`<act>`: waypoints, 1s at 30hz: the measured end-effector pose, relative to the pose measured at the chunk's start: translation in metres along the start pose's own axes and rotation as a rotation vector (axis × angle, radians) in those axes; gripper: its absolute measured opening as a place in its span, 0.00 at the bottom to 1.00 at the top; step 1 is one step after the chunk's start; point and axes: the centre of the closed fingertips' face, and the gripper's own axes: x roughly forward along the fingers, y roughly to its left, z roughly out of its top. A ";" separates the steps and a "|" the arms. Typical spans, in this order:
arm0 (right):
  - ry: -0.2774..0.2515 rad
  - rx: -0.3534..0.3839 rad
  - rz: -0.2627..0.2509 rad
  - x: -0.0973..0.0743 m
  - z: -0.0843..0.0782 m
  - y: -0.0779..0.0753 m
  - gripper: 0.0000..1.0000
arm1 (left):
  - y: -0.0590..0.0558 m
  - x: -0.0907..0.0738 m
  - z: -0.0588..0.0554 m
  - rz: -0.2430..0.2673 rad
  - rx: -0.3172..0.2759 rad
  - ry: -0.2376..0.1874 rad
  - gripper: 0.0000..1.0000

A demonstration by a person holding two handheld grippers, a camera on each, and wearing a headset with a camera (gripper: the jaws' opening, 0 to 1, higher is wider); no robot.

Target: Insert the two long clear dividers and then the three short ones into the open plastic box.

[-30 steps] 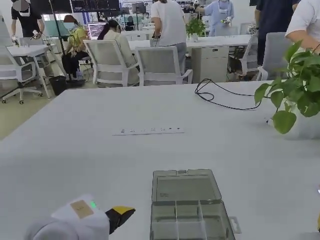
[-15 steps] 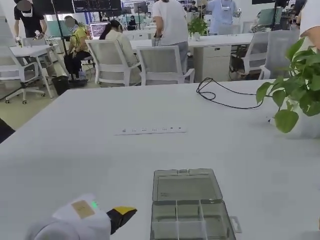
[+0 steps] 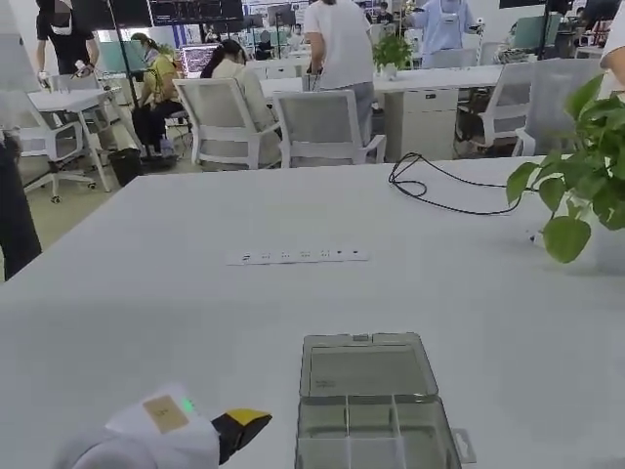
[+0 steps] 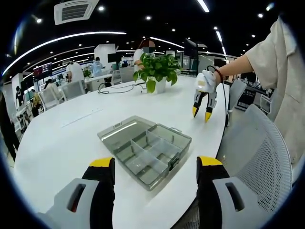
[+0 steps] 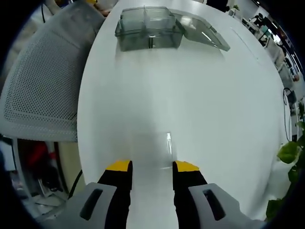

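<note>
The clear plastic box (image 3: 376,438) lies at the near table edge, its lid (image 3: 366,369) folded back flat. Clear dividers split its inside into several compartments, best seen in the left gripper view (image 4: 145,148). My left gripper (image 4: 155,164) is open and empty, a short way before the box; it shows left of the box (image 3: 239,430). My right gripper (image 5: 152,166) is open above the bare table, far from the box (image 5: 147,28). A small clear strip (image 5: 168,142) lies just ahead of its jaws. From the left gripper view, the right gripper (image 4: 201,113) hangs over the table edge.
A flat white strip (image 3: 298,256) lies mid-table beyond the box. A potted plant (image 3: 576,195) stands at the right and a black cable (image 3: 439,191) loops at the far side. A mesh chair (image 5: 43,86) stands by the table edge near me. People and chairs fill the room behind.
The head camera has drifted slightly, and a person in dark clothes has come in at the left edge. Nothing on the table has moved.
</note>
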 end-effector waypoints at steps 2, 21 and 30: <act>-0.008 0.007 -0.001 0.000 0.000 -0.001 0.34 | 0.000 0.000 0.000 0.000 -0.003 -0.001 0.70; -0.033 0.019 -0.124 -0.005 0.009 -0.009 0.32 | 0.000 -0.003 -0.002 -0.014 -0.008 0.006 0.65; -0.144 -0.005 -0.264 -0.031 0.056 -0.017 0.32 | 0.004 -0.004 -0.001 -0.005 -0.089 -0.021 0.61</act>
